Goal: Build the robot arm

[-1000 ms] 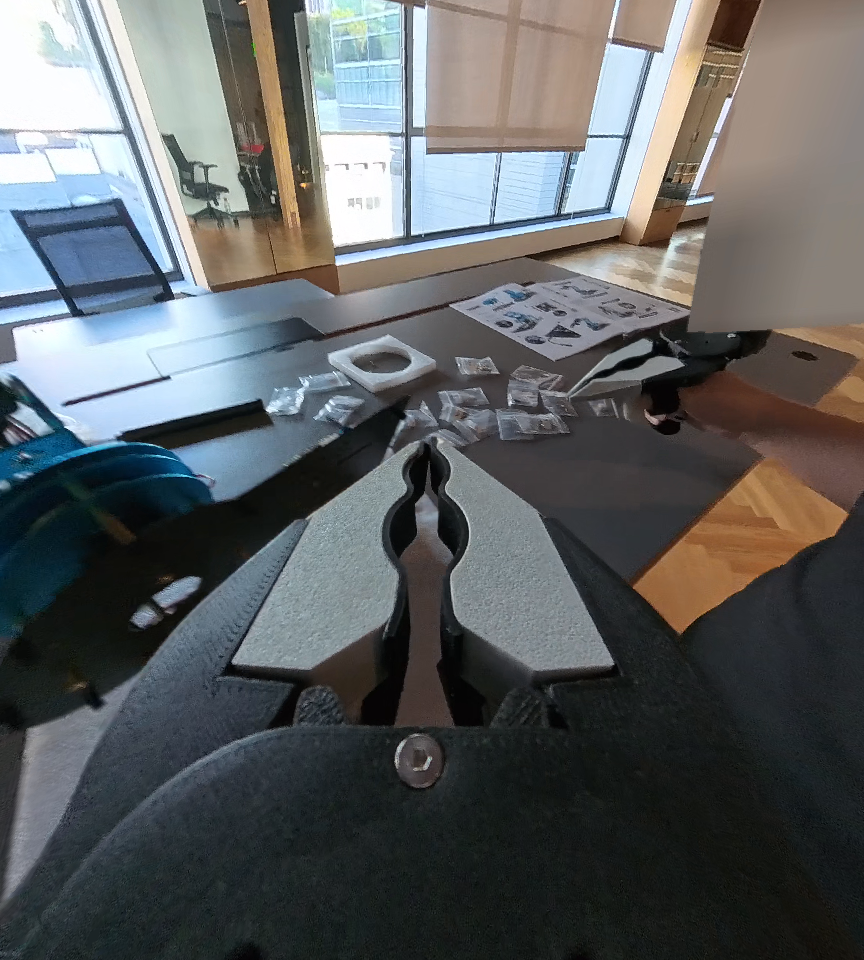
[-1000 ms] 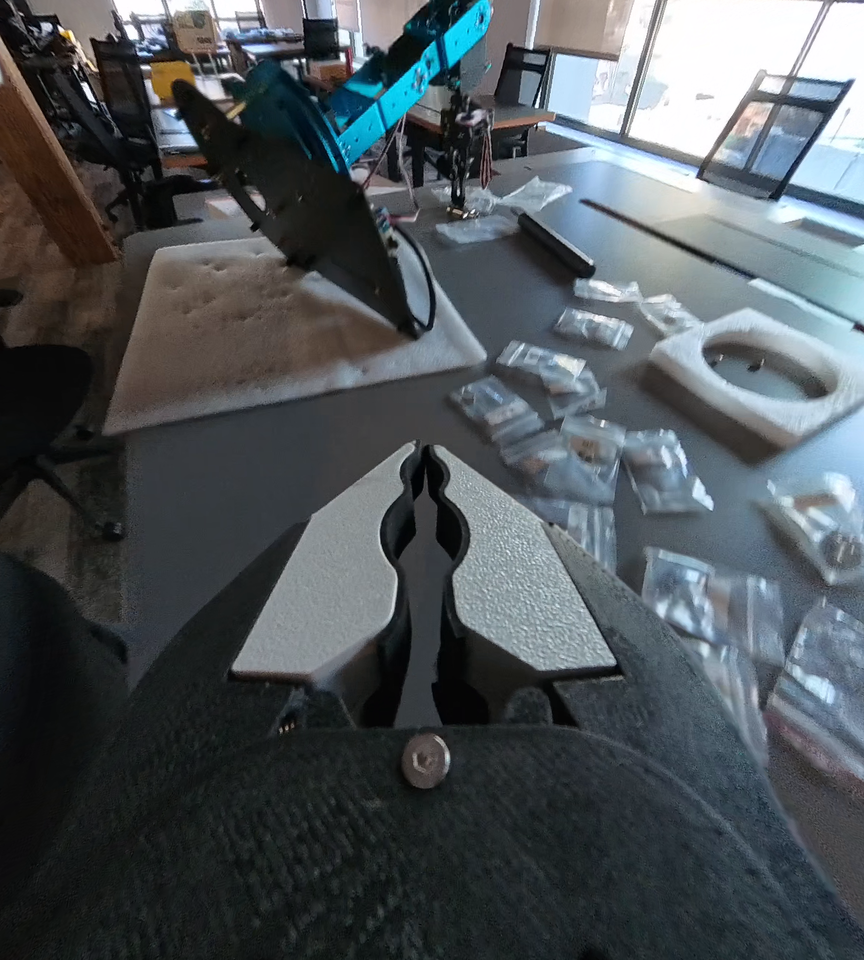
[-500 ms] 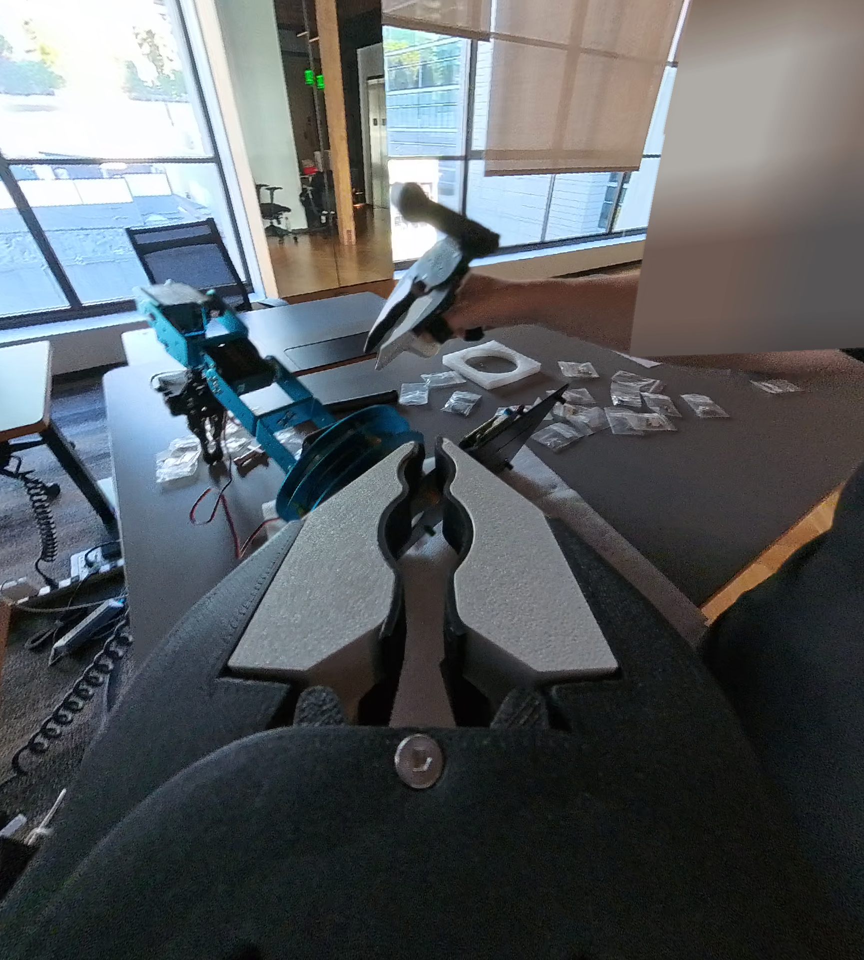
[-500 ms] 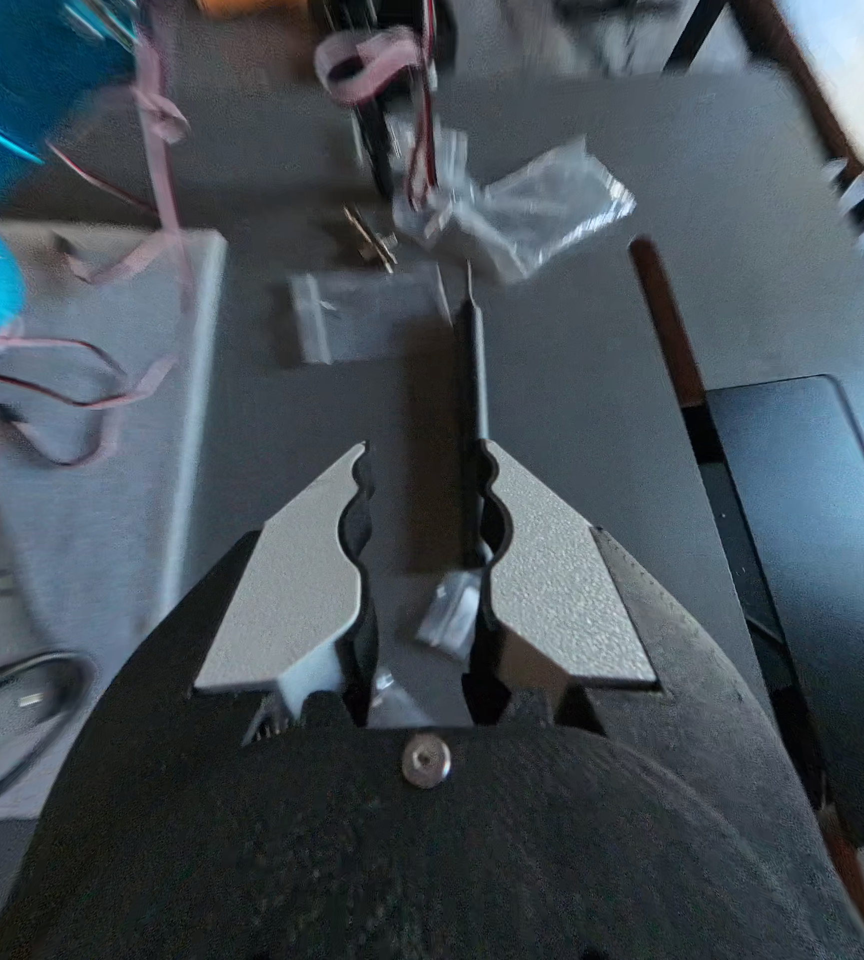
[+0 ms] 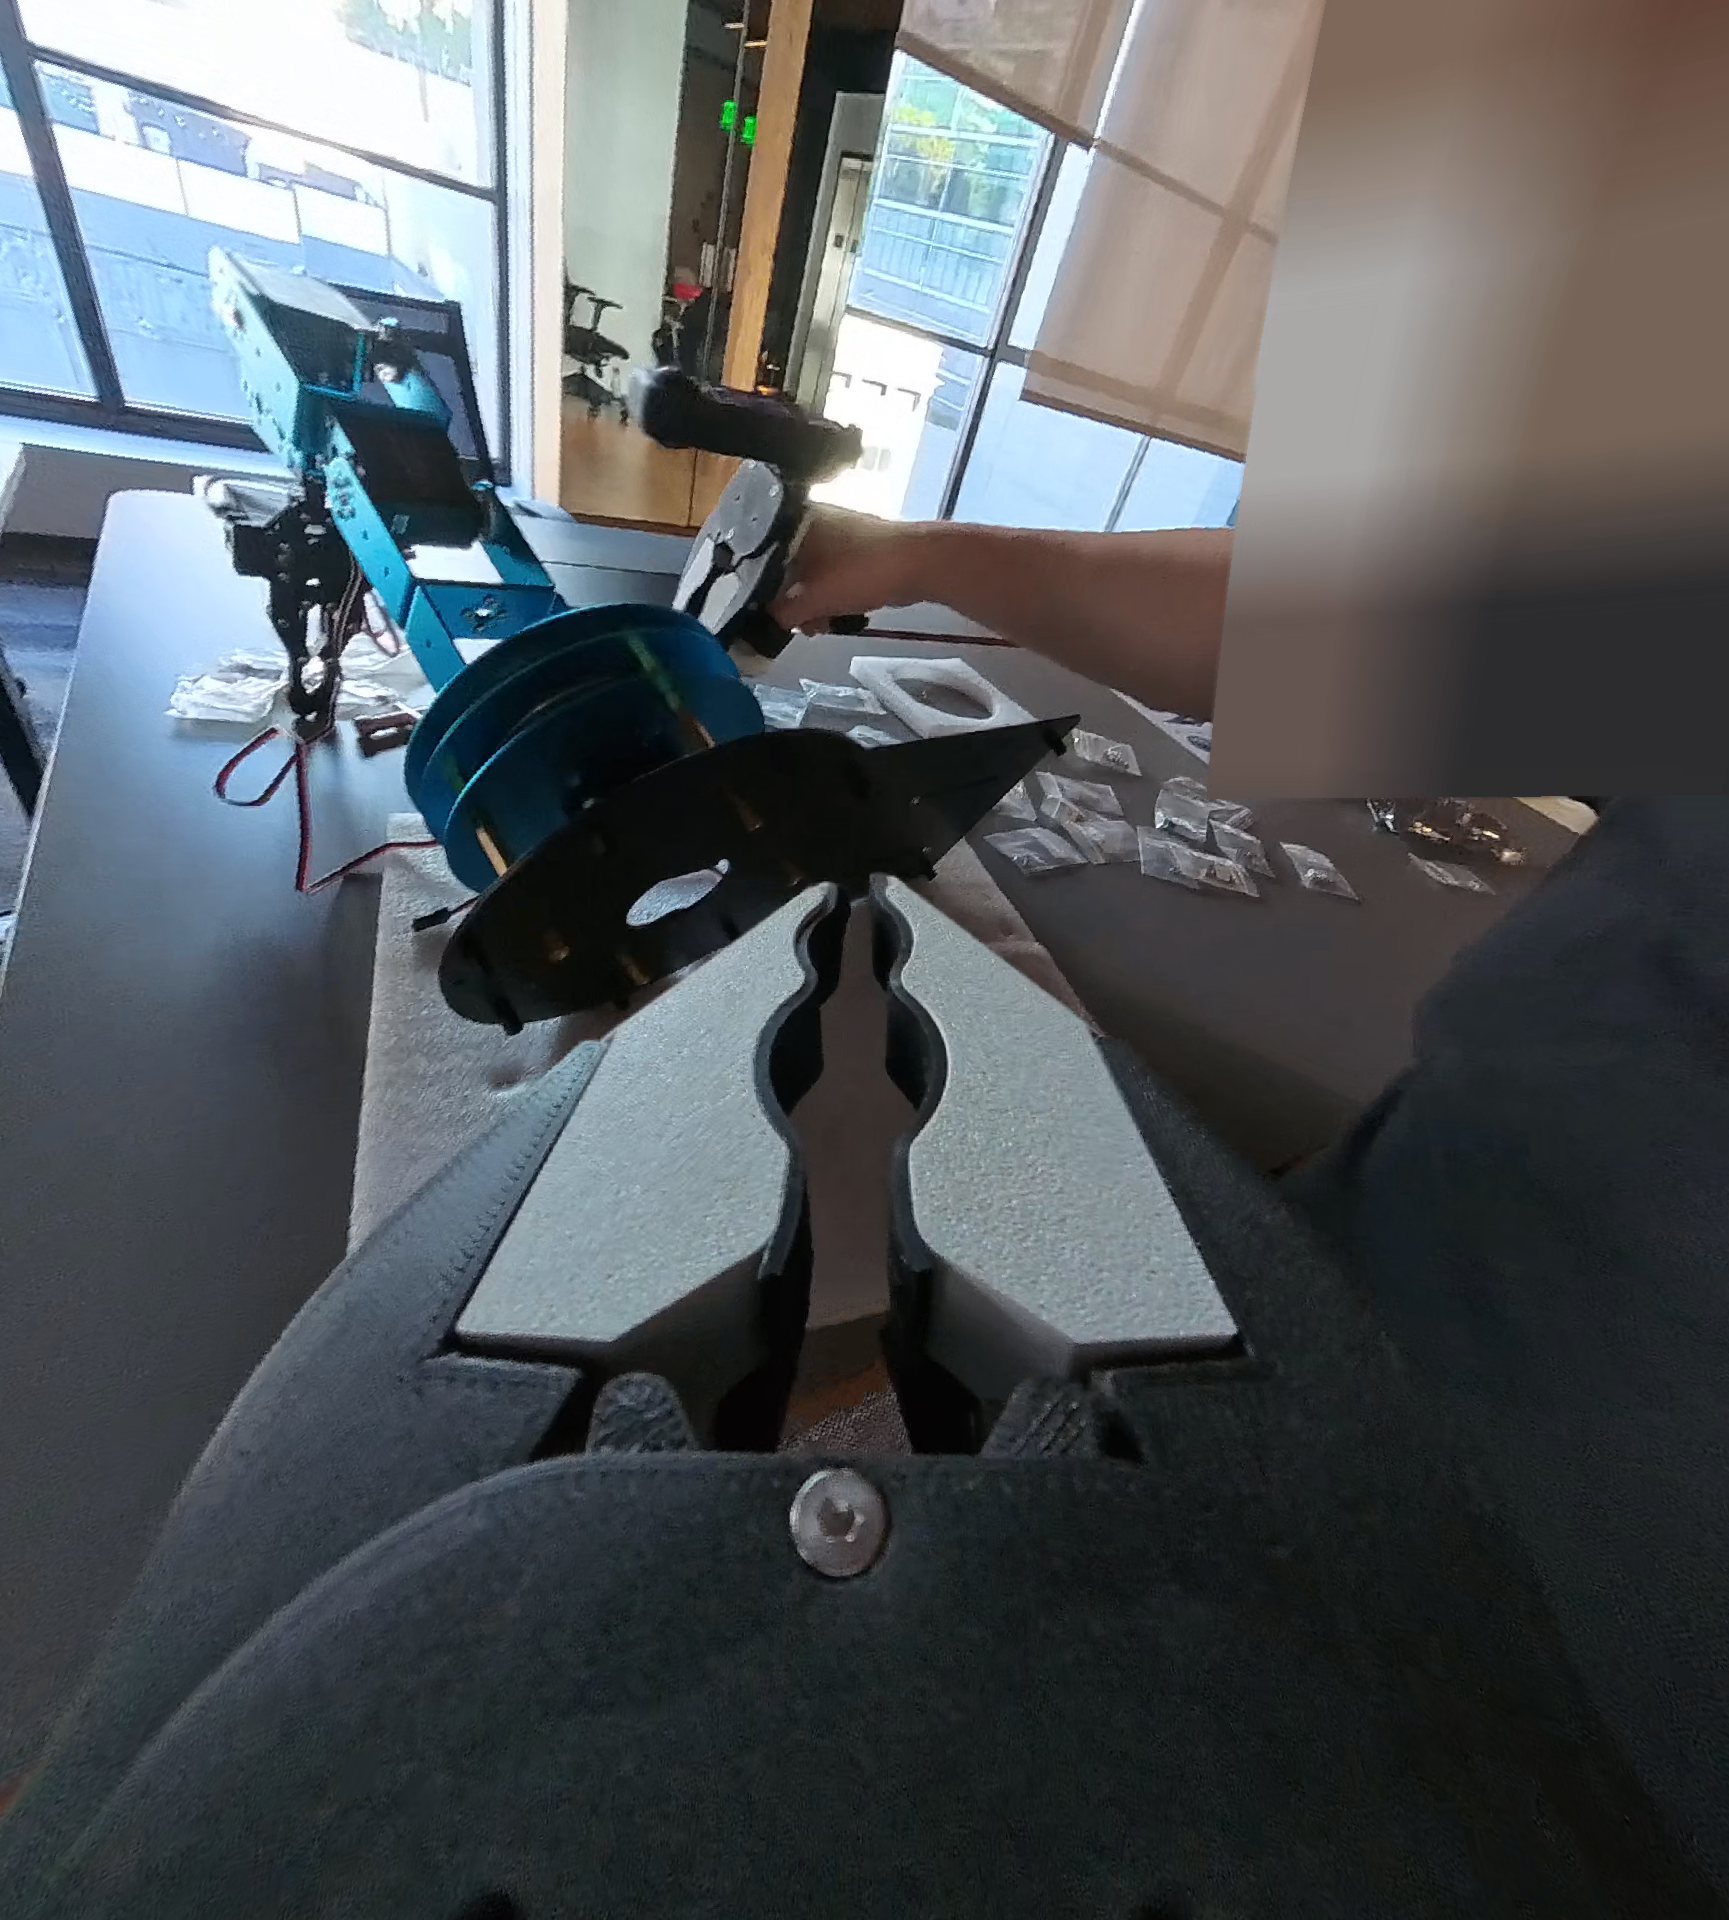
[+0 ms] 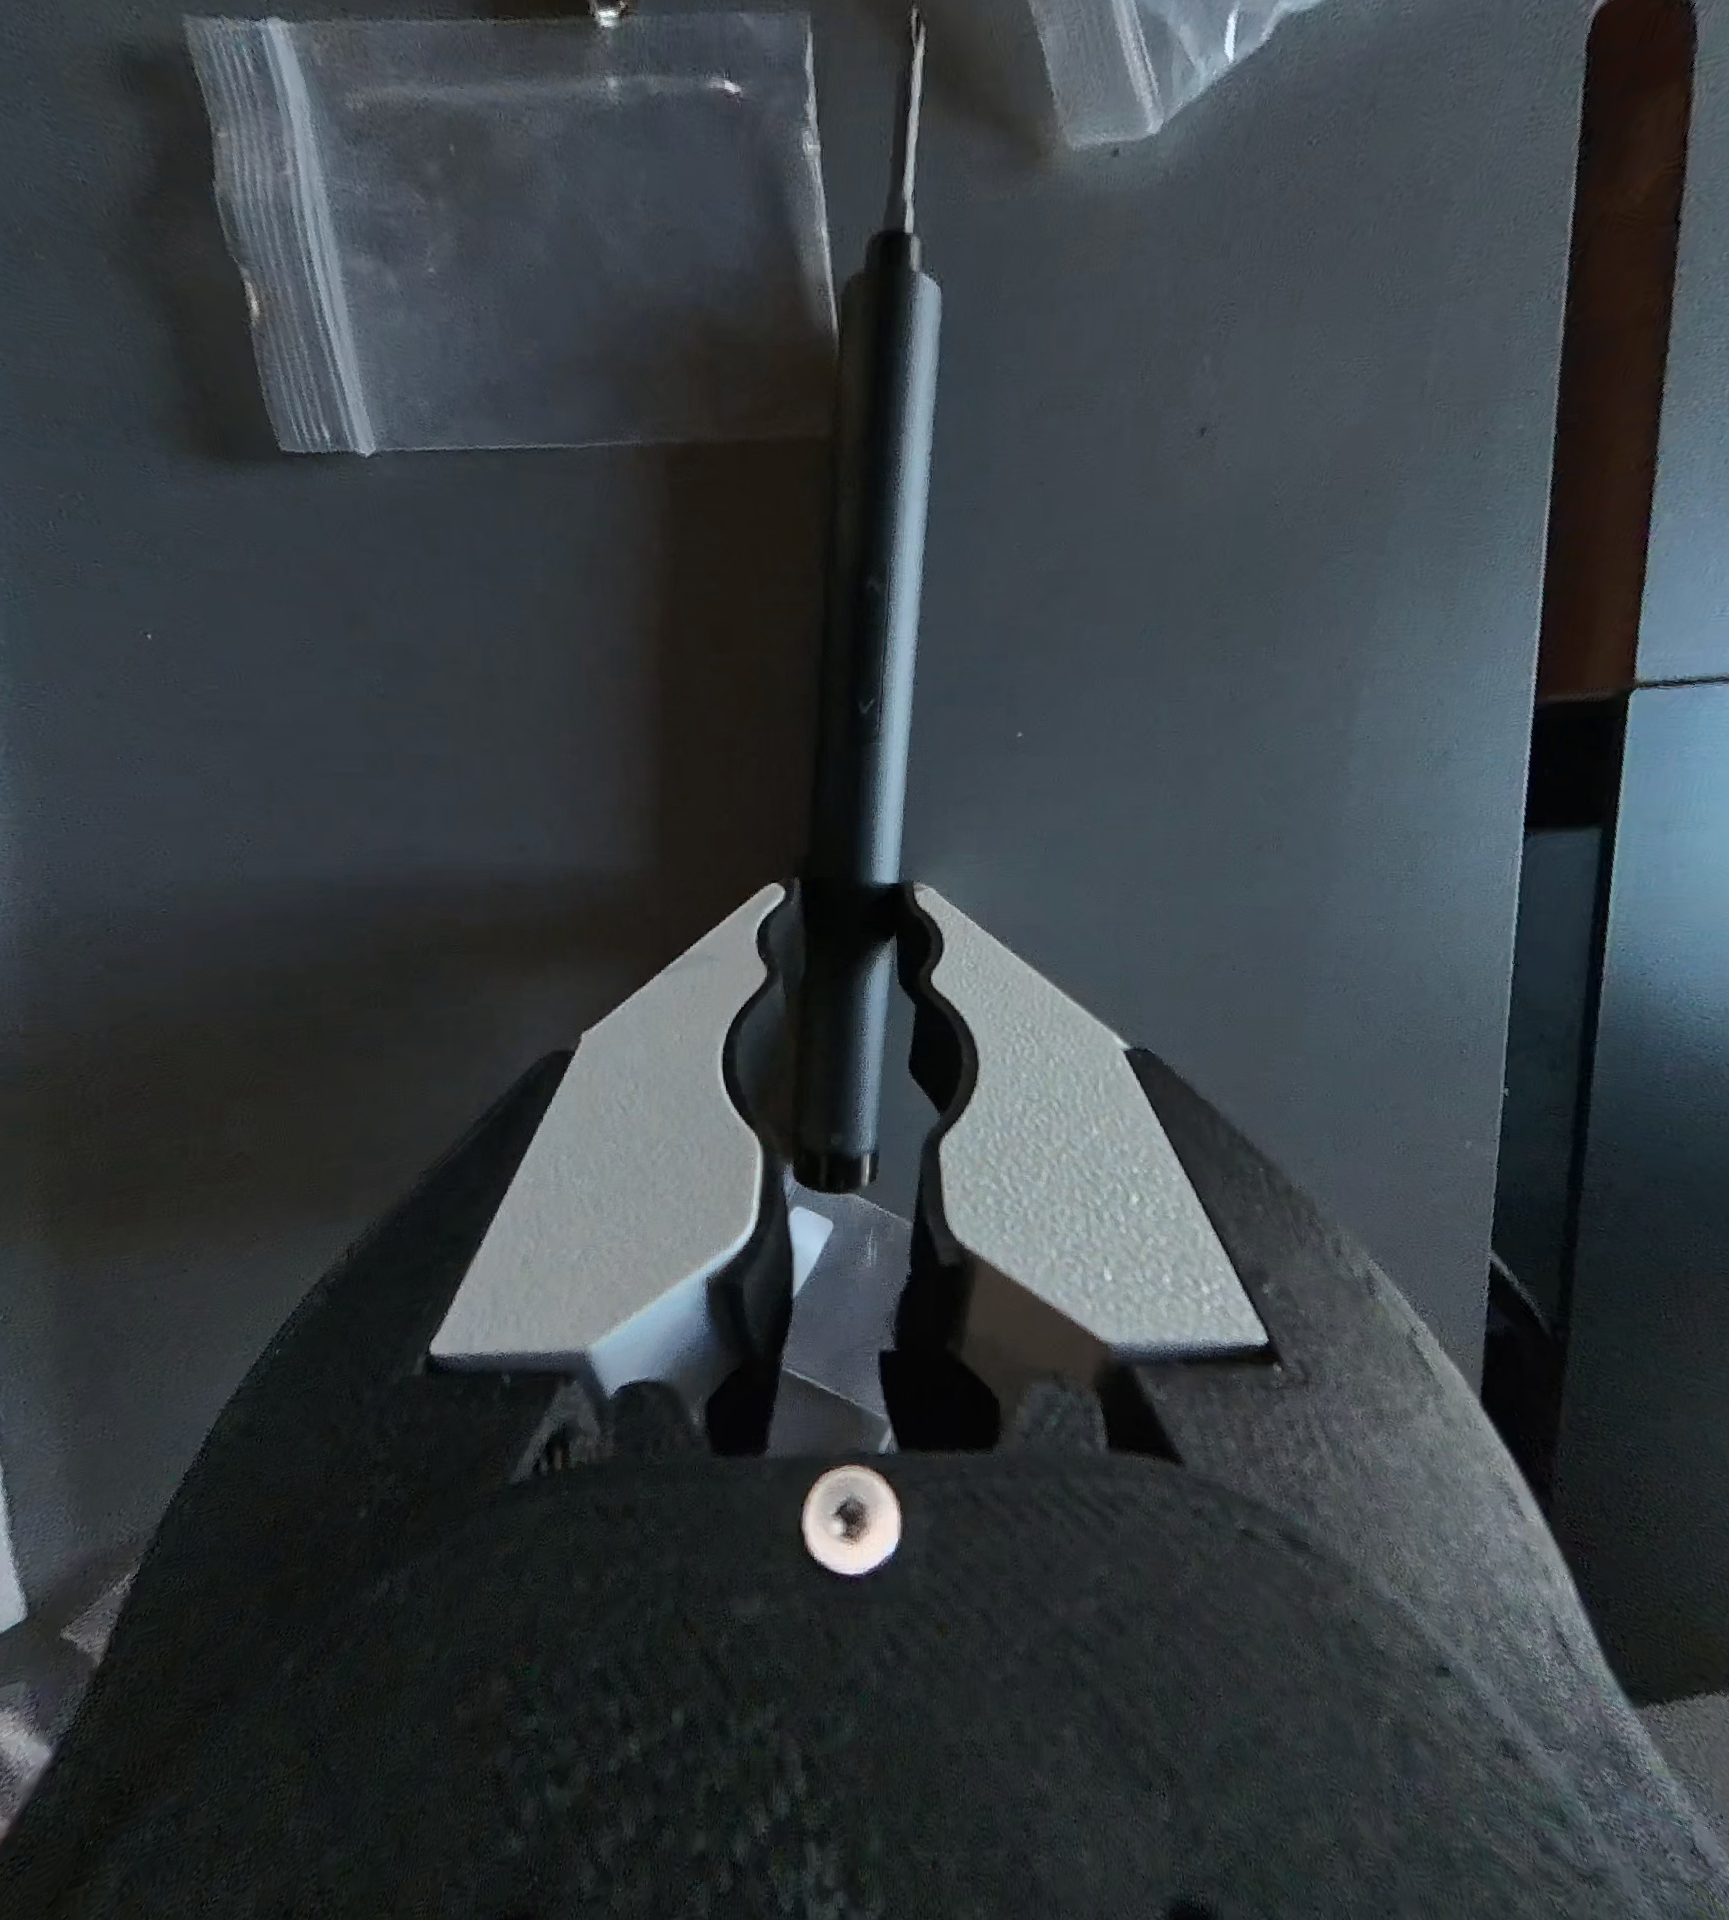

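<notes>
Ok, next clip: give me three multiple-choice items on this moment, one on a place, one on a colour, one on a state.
1. Where is the screwdriver?
A. On the white foam pad
B. Between the right tool's fingers, over the grey table
C. Inside a plastic bag

2. What colour are the round discs of the toppled arm kit?
A. Red
B. Blue
C. Yellow

3. How is the left tool?
A. Wide open
B. Clamped on a bag
C. Shut, holding nothing

Key:
1 B: the right tool pinches the screwdriver above the table.
2 B: the discs are blue.
3 C: the left tool shows only a slit, with nothing in it.
</notes>
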A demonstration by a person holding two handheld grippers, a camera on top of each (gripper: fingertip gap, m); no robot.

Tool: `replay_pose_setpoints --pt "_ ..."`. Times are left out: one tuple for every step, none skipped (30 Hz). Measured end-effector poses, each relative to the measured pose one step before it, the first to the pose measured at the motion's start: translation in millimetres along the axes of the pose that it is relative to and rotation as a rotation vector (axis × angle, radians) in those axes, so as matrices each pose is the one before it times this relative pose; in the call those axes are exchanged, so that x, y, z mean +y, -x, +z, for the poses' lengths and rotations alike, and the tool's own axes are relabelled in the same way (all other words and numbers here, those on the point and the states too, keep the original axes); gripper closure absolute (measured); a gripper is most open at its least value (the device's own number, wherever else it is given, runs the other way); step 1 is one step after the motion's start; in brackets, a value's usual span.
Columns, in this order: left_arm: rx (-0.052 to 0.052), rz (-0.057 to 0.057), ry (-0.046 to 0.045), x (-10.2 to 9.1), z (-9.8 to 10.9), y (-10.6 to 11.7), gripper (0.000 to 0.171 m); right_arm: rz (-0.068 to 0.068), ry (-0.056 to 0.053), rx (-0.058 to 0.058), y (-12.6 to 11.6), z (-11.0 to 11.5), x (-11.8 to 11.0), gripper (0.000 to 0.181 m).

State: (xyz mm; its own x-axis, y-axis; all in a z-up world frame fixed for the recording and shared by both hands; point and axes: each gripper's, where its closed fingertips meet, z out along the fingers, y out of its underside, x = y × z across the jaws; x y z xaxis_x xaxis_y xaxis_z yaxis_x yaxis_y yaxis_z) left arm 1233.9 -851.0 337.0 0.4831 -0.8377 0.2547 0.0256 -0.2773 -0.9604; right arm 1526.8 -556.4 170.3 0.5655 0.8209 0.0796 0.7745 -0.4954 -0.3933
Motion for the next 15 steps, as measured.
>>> replay_pose_setpoints --pt "0.0209 0.001 0.00345 -1.07 3.81 -1.95 0.169 0.009 0.0055 0.0142 -0.98 0.0 -0.22 0.166" --pt "0.0243 0.0042 0.0076 -1.11 4.3 -2.51 0.169 -0.0139 0.0 0.0396 -2.88 -0.67 0.15 0.166" --pt "0.0247 0.0091 0.00757 -1.59 4.66 -2.91 0.169 -0.0462 0.0032 0.0556 -3.1 -1.94 1.1 0.166" --pt "0.0247 0.0146 0.0058 -2.01 4.73 -3.42 0.169 -0.0609 0.0088 0.0697 -3.66 -3.77 1.97 0.166" --pt "0.0249 0.0177 0.00921 -1.33 4.82 -3.8 0.169 -0.0595 0.0174 0.0819 -4.75 -5.63 3.23 0.166" --pt "0.0238 0.0177 0.01269 -0.69 4.73 -3.66 0.169 -0.054 0.02 0.076 -3.88 -7.32 3.89 0.165" --pt "0.0237 0.0165 0.01165 -0.2 4.73 -3.56 0.168 -0.0415 0.0151 0.0725 -3.38 -8.87 4.22 0.165" --pt "0.0268 0.0138 0.00885 0.19 4.66 -4.05 0.168 -0.0312 0.0131 0.0682 -3.3 -10.06 5.47 0.165" --pt "0.0322 0.0091 0.00692 0.67 4.42 -4.68 0.168 -0.0237 0.0088 0.0656 -3.12 -11.36 6.24 0.166" --pt "0.0336 0.0029 0.00602 1.42 4.51 -4.63 0.168 -0.0236 0.0035 0.0633 -2.82 -12.22 6.73 0.166" --pt "0.0335 -0.0022 0.0058 1.85 4.43 -4.15 0.168 -0.0243 0.0123 0.0572 -2.33 -12.71 8.52 0.166" --pt "0.0339 -0.005 0.00583 2.26 4.5 -3.95 0.168 -0.0243 0.0148 0.0464 -1.29 -12.86 9.48 0.166" --pt "0.0327 -0.0063 0.00541 2.55 4.56 -3.61 0.168 -0.0285 0.0071 0.0379 0.18 -13.79 8.54 0.166" --pt "0.0294 -0.0059 0.00525 2.53 4.9 -3.3 0.168 -0.0361 0.007 0.0324 0.9 -14.34 8.32 0.166" --pt "0.0266 -0.0056 0.00713 2.79 5.4 -3.29 0.168 -0.0332 0.0218 0.0317 0.73 -14.53 10.28 0.166"
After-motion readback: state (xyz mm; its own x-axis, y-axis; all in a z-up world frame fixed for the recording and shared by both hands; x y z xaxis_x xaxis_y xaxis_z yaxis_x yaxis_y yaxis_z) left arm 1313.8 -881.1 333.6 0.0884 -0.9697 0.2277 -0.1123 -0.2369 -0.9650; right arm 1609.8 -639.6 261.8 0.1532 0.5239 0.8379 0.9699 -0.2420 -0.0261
